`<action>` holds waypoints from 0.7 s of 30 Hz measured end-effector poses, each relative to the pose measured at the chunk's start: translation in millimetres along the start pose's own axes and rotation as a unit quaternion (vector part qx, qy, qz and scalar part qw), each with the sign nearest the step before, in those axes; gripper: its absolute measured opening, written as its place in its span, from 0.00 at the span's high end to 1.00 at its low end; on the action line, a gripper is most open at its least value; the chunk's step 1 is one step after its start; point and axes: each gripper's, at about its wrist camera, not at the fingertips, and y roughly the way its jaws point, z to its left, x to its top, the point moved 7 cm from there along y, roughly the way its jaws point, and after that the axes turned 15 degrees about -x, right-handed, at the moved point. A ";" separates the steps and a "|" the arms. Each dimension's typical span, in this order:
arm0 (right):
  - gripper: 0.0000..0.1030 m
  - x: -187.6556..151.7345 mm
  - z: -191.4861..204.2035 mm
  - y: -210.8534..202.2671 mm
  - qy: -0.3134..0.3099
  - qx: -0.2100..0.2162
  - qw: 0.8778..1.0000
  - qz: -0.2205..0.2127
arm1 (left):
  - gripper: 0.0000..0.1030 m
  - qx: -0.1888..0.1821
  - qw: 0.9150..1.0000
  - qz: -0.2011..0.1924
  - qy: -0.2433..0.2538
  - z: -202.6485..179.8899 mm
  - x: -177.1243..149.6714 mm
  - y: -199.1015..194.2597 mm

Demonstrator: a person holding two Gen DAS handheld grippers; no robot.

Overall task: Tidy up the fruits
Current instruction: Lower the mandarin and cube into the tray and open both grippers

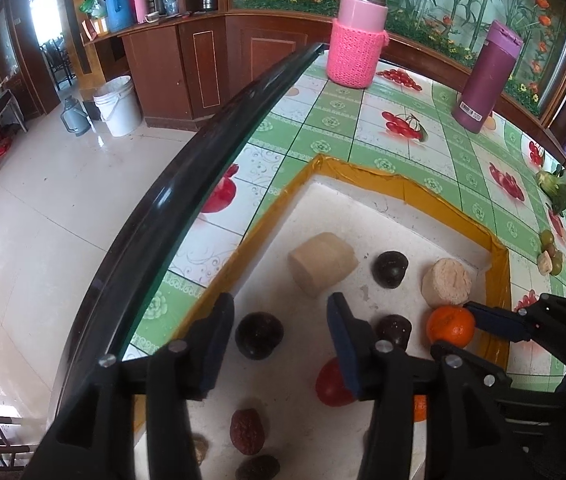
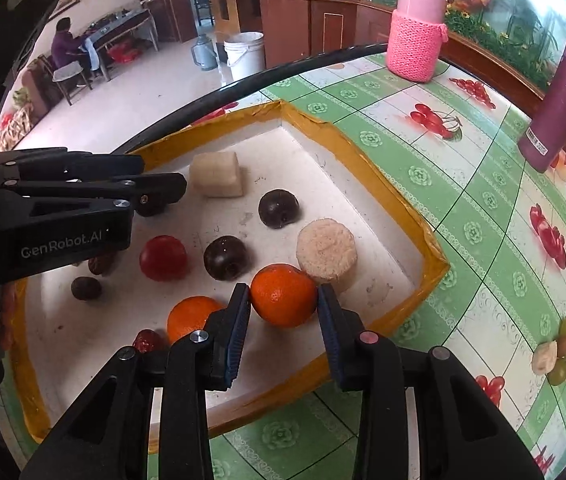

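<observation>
The right gripper (image 2: pixel 283 300) is clamped on an orange (image 2: pixel 284 295), its two pads pressing the fruit's sides. The orange sits low in a white tray (image 2: pixel 367 216) with yellow-taped edges, touching a round pale cake (image 2: pixel 326 254) near the tray's right edge. A second orange (image 2: pixel 189 316) lies just beside the gripper's left finger.

The left gripper (image 1: pixel 279 340) has its jaws apart, with nothing pressed between them. A dark plum (image 1: pixel 259 335) sits in the gap, and the pads do not touch it. A red fruit (image 1: pixel 333 384) lies beside its right finger.

More dark plums and a pale block (image 1: pixel 321 266) rest farther up the tray. The tray lies near the edge of a green table (image 1: pixel 363 120) with cherry pictures. A pink jar (image 1: pixel 357 40) and a purple bottle (image 1: pixel 487 76) stand at the table's far edge.
</observation>
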 end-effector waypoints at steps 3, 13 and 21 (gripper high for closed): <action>0.67 -0.2 -0.7 -4.5 0.010 0.003 1.000 -0.002 | 0.44 0.003 1.000 -0.003 0.000 -2.0 1.1 -1.2; 0.66 -10.4 -6.5 -40.6 0.021 0.000 0.999 -0.047 | 0.33 0.036 0.999 -0.036 0.011 -16.6 -1.1 -27.7; 0.65 -57.3 -27.2 -73.2 0.017 0.000 0.998 -0.056 | 0.26 0.043 0.997 -0.055 0.017 -61.0 -15.9 -47.2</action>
